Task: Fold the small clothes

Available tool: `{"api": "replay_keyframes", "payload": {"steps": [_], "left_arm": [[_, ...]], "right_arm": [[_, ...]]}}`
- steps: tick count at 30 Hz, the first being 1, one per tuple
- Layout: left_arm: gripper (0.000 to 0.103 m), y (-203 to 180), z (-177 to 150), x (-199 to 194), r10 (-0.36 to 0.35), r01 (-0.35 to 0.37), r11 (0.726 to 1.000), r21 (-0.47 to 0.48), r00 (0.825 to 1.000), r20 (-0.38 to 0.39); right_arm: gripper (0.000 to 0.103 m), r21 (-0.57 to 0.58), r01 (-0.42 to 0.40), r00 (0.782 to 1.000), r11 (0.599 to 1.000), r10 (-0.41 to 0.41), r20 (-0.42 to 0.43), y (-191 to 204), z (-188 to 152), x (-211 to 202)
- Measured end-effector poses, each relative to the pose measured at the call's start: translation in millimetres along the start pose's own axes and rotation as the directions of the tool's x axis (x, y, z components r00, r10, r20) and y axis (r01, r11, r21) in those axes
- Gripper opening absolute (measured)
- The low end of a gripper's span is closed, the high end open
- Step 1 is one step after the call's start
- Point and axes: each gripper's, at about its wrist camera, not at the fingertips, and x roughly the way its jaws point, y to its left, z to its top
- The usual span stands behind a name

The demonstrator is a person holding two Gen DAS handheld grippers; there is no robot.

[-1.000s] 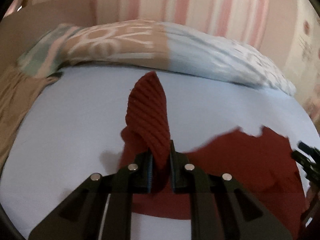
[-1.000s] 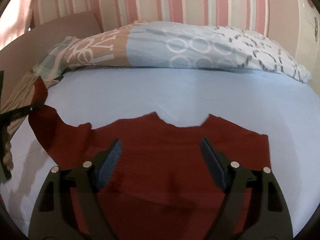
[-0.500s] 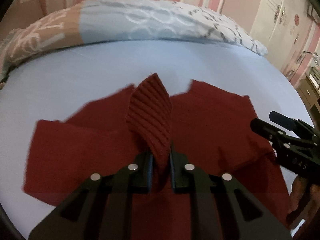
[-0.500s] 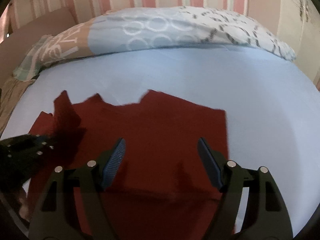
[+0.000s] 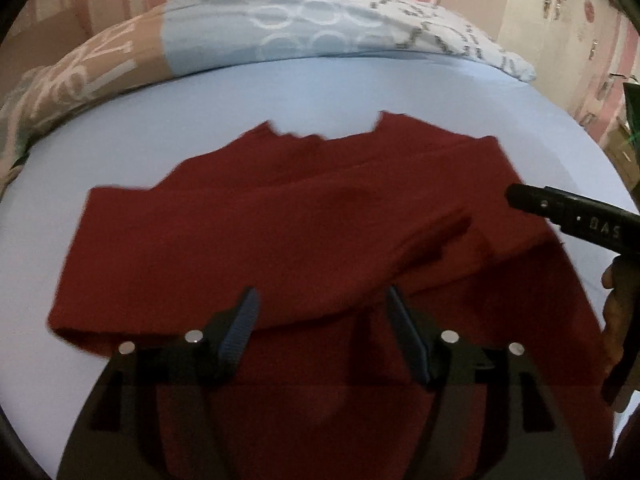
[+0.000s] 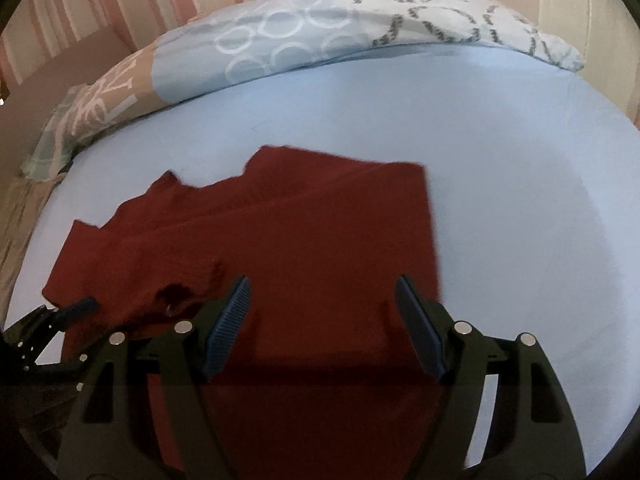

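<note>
A red sweater (image 5: pixel 304 232) lies flat on the bed (image 5: pixel 224 96), one sleeve folded across its body. The left hand-held gripper (image 5: pixel 320 332) has just spread, releasing it; the right hand-held gripper (image 6: pixel 324 320) hovers spread, empty, above the hem.

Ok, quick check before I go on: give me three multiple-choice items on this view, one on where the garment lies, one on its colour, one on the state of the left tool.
1. Where does the sweater lie?
A. on the light blue sheet
B. on the pillow
C. on the floor

2. What colour is the sweater?
A. navy
B. dark red
C. grey

3. What is the left tool doing?
A. clamped on a sleeve
B. open, nothing between its pads
C. shut and empty

Answers: 1 A, the sheet shows all round it, and the pillow lies beyond it. 2 B, it is dark red in both views. 3 B, its jaws have just been opening and the pads stand apart above the cloth.
</note>
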Motion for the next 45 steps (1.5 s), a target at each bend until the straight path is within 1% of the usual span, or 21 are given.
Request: {"api": "replay_keyframes", "payload": {"steps": [6,10,15,21,22,25,28,29,30,31,32,33,34,35,37,39,40,41,43,45], "left_arm": [[0.067,38,-16,-9,0.095,-0.094,0.995,-0.007,0.995,0.013],[0.067,60,-20,-18,0.114,-0.112,0.992,-0.052,0.993,0.03],[0.068,73,-21,-23,0.124,-0.121,0.99,-0.078,0.991,0.039],[0.078,83,-21,-32,0.132,-0.125,0.986,-0.11,0.99,0.053],[0.08,84,-21,-34,0.137,-0.13,0.985,-0.111,0.989,0.057],[0.081,88,-19,-35,0.145,-0.138,0.984,-0.111,0.988,0.057],[0.081,90,-17,-35,0.155,-0.148,0.982,-0.118,0.986,0.055],[0.082,91,-16,-35,0.157,-0.149,0.981,-0.121,0.986,0.055],[0.083,91,-16,-35,0.156,-0.148,0.981,-0.125,0.986,0.056],[0.083,91,-15,-35,0.156,-0.148,0.981,-0.128,0.986,0.057],[0.084,91,-15,-35,0.157,-0.148,0.98,-0.131,0.986,0.058],[0.084,91,-14,-35,0.158,-0.149,0.98,-0.132,0.986,0.058],[0.084,90,-13,-35,0.16,-0.151,0.98,-0.131,0.985,0.059],[0.084,89,-13,-35,0.161,-0.152,0.98,-0.13,0.985,0.059],[0.084,88,-11,-35,0.166,-0.157,0.98,-0.125,0.984,0.061],[0.084,87,-10,-36,0.176,-0.168,0.979,-0.12,0.982,0.064],[0.084,87,-10,-37,0.183,-0.174,0.978,-0.118,0.981,0.067],[0.084,87,-9,-39,0.189,-0.18,0.977,-0.118,0.979,0.071],[0.084,91,-9,-46,0.203,-0.192,0.974,-0.122,0.975,0.088],[0.085,96,-7,-52,0.212,-0.199,0.971,-0.129,0.972,0.103]], "right_arm": [[0.075,-0.081,-0.049,0.999,0.995,0.048,-0.012,39,-6,4],[0.075,-0.094,-0.075,0.997,0.993,0.075,-0.006,56,-1,1],[0.075,-0.065,-0.129,0.992,0.99,0.128,-0.014,64,5,-3],[0.075,-0.045,-0.171,0.984,0.984,0.169,-0.054,77,3,6],[0.075,-0.045,-0.175,0.983,0.984,0.172,-0.061,79,2,8],[0.075,-0.031,-0.168,0.982,0.985,0.165,-0.088,79,-2,17],[0.075,0.029,-0.142,0.981,0.989,0.144,-0.127,72,-6,32],[0.073,0.069,-0.153,0.978,0.986,0.161,-0.136,68,-6,37],[0.069,0.086,-0.162,0.976,0.983,0.172,-0.134,67,-6,38],[0.06,0.091,-0.161,0.976,0.983,0.172,-0.133,67,-5,40],[0.048,0.088,-0.158,0.976,0.983,0.169,-0.137,69,-4,41],[0.046,0.088,-0.153,0.977,0.984,0.164,-0.138,71,-3,42],[0.039,0.094,-0.157,0.976,0.983,0.169,-0.136,72,-2,41],[0.034,0.098,-0.165,0.975,0.981,0.177,-0.136,73,-2,40],[0.019,0.071,-0.17,0.976,0.983,0.178,-0.125,78,-1,37],[0.015,0.02,-0.16,0.981,0.987,0.161,-0.11,85,-1,34],[0.014,-0.006,-0.162,0.983,0.987,0.161,-0.086,86,1,29],[0.014,-0.029,-0.167,0.985,0.986,0.166,-0.049,86,5,21],[0.014,-0.069,-0.195,0.98,0.978,0.197,0.024,84,15,3],[0.014,-0.143,-0.169,0.974,0.975,0.187,0.125,77,28,-23]]}}
